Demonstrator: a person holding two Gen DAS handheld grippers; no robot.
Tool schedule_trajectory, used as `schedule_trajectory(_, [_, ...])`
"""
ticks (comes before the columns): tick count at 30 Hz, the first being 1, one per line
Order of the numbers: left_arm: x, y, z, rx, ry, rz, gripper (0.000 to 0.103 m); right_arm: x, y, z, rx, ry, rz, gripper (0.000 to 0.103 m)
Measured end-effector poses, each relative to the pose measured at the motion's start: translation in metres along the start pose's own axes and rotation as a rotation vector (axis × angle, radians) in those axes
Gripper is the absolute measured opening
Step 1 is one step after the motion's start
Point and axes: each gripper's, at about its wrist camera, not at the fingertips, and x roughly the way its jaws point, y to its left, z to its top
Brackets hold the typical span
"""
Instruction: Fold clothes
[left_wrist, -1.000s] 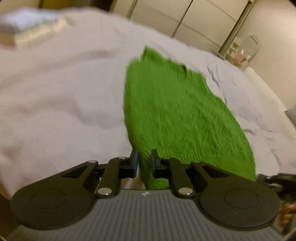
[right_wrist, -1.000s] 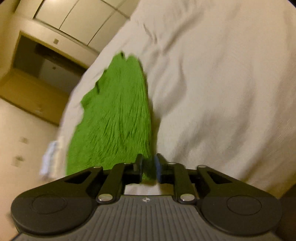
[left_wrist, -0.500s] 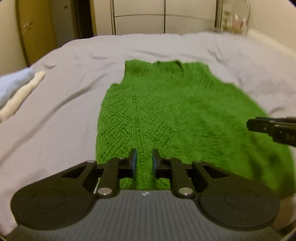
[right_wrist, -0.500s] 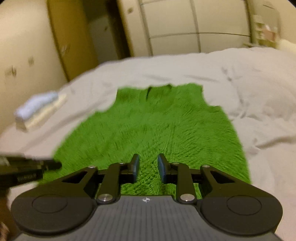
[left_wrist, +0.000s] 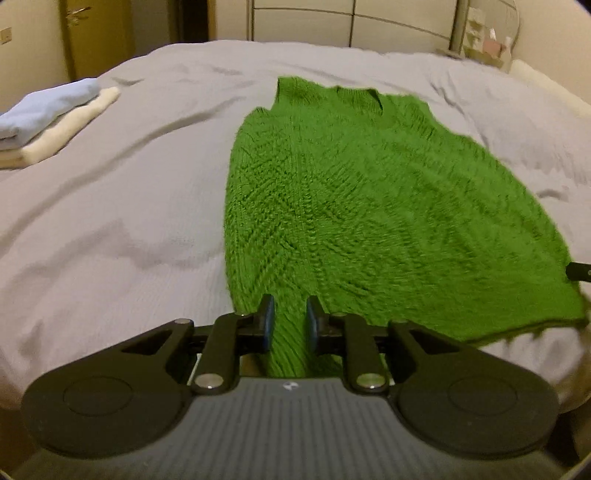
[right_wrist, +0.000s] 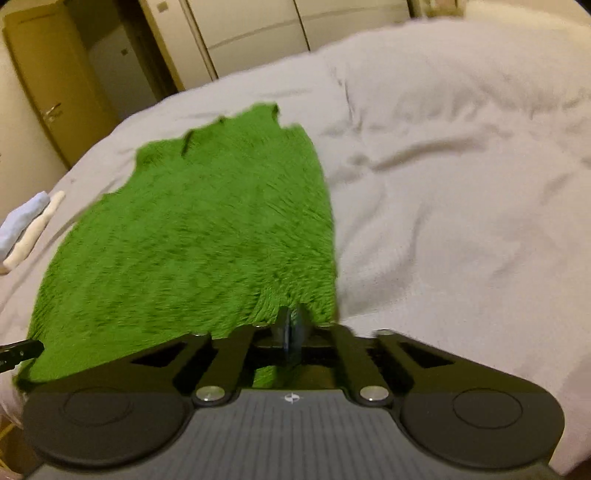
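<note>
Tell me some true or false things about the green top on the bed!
1. The green top lies spread out on the bed. True.
2. The top has long sleeves. False: it shows none.
3. Folded clothes sit stacked near the bed's edge. True.
4. The folded clothes are red. False: light blue on cream.
5. The left gripper is over the top's neck. False: its fingers are at the bottom hem.

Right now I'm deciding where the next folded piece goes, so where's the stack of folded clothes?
In the left wrist view the stack of folded clothes sits at the far left of the bed, apart from the green vest spread out to its right.
</note>
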Motion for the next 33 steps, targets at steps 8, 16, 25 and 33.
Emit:
schedule_trajectory(8, [0.009, -0.024, -0.022, 0.034, 0.039, 0.094, 0.023, 0.002, 0.035, -0.035, -0.126, 0.029, -0.002, 0.055])
schedule_trajectory(16, [-0.022, -0.044, -0.041, 0.036, 0.096, 0.142, 0.035, -0.013, 0.039, -0.062, -0.12, 0.131, -0.107, 0.083])
schedule_trajectory(25, [-0.094, -0.059, -0.033, 0.033, -0.005, 0.127, 0.064, -0.084, 0.069, -0.041, -0.072, 0.008, -0.062, 0.089])
schedule_trajectory(33, [-0.122, -0.057, -0.026, 0.012, -0.05, 0.116, 0.068, -0.108, 0.094, -0.033, -0.108, -0.012, -0.076, 0.089])
